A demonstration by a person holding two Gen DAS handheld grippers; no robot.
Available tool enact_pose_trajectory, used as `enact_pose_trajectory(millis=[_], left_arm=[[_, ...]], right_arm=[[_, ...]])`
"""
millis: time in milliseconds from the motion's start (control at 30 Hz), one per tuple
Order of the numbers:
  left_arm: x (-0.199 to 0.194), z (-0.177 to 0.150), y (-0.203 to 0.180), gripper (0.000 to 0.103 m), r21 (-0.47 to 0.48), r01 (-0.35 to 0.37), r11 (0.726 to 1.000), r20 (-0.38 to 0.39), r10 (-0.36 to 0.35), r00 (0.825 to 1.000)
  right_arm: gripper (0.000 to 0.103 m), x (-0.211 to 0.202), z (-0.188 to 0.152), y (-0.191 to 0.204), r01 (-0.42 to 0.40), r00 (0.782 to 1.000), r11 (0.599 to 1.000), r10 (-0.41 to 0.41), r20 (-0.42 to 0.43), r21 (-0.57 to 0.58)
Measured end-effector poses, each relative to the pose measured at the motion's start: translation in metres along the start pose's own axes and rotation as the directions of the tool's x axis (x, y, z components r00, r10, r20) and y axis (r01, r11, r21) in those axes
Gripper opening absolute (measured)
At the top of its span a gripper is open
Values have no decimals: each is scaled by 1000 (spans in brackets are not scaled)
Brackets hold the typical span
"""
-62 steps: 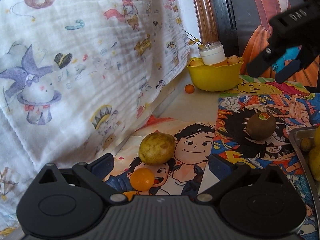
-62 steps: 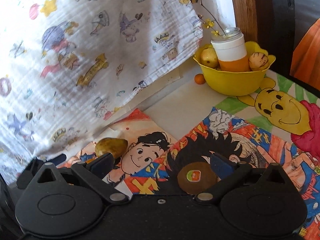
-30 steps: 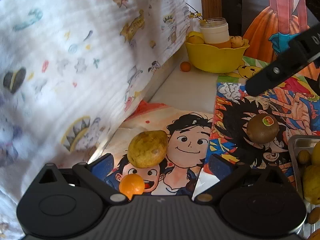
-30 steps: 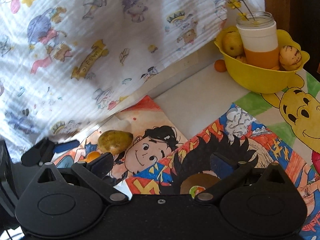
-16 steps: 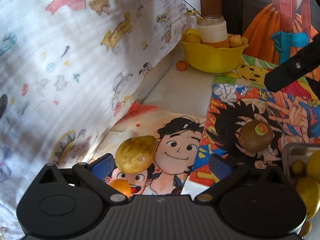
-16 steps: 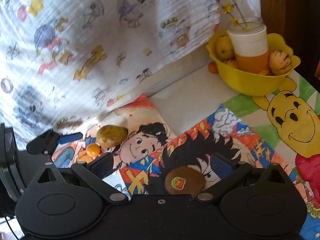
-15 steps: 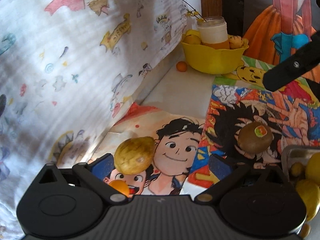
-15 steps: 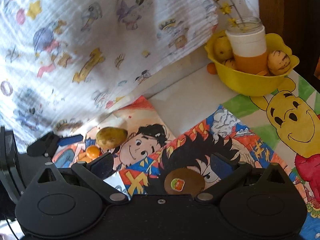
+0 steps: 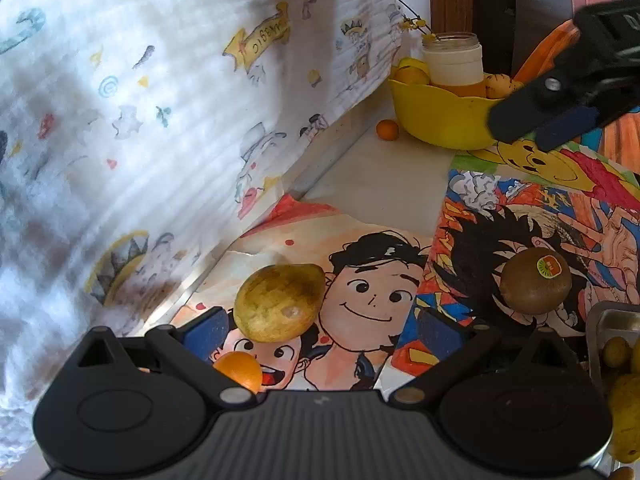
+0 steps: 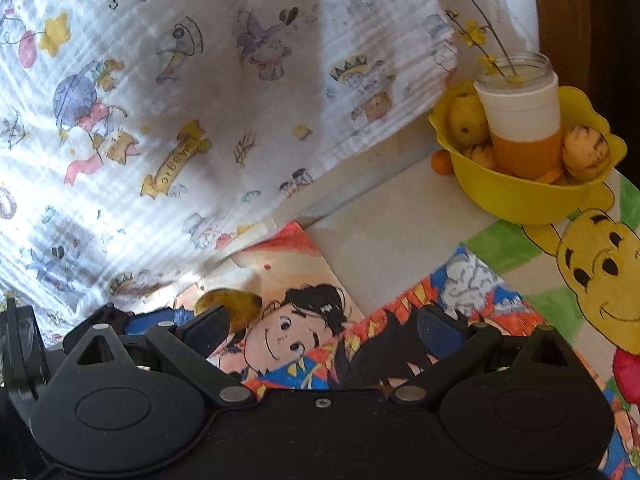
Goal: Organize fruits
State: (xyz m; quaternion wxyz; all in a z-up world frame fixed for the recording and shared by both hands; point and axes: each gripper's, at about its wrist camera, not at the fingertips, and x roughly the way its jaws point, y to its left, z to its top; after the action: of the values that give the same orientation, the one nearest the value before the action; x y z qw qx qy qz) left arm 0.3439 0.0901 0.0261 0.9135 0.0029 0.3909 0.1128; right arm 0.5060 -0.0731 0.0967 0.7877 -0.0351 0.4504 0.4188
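Barely halfway, I'd say: the pear (image 9: 279, 303), small orange (image 9: 239, 369) and kiwi (image 9: 535, 281) sit loose on the table, some fruit's in the tray (image 9: 600, 318), both my left tongs (image 9: 320, 330) and right tongs (image 10: 322, 328) spread, empty.

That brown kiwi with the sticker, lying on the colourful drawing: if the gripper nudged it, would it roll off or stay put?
The kiwi looks rounded and egg-shaped, so a nudge would probably make it wobble or roll a little rather than slide. It lies on a flat drawing with nothing beside it to stop it. Its skin looks dull and fuzzy, so it is likely not slippery to grip.
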Motion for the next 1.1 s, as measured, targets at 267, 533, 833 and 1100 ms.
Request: enact_pose_trajectory(millis=[267, 533, 833, 1100], left_arm=[[1, -1, 4, 103, -21, 8, 1000, 17, -8, 1000], [0, -10, 13, 103, -60, 18, 998, 14, -18, 1000], [-1, -14, 18, 103, -55, 23, 998, 10, -22, 1000], [-1, -12, 17, 103, -33, 26, 999, 7, -26, 1000]], right_arm=[[98, 10, 10, 10, -39, 999, 999, 38, -25, -31], [98, 22, 11, 19, -81, 995, 994, 77, -56, -71], [98, 19, -3, 19, -33, 997, 996, 27, -75, -84], [98, 11, -8, 18, -49, 996, 994, 42, -73, -95]])
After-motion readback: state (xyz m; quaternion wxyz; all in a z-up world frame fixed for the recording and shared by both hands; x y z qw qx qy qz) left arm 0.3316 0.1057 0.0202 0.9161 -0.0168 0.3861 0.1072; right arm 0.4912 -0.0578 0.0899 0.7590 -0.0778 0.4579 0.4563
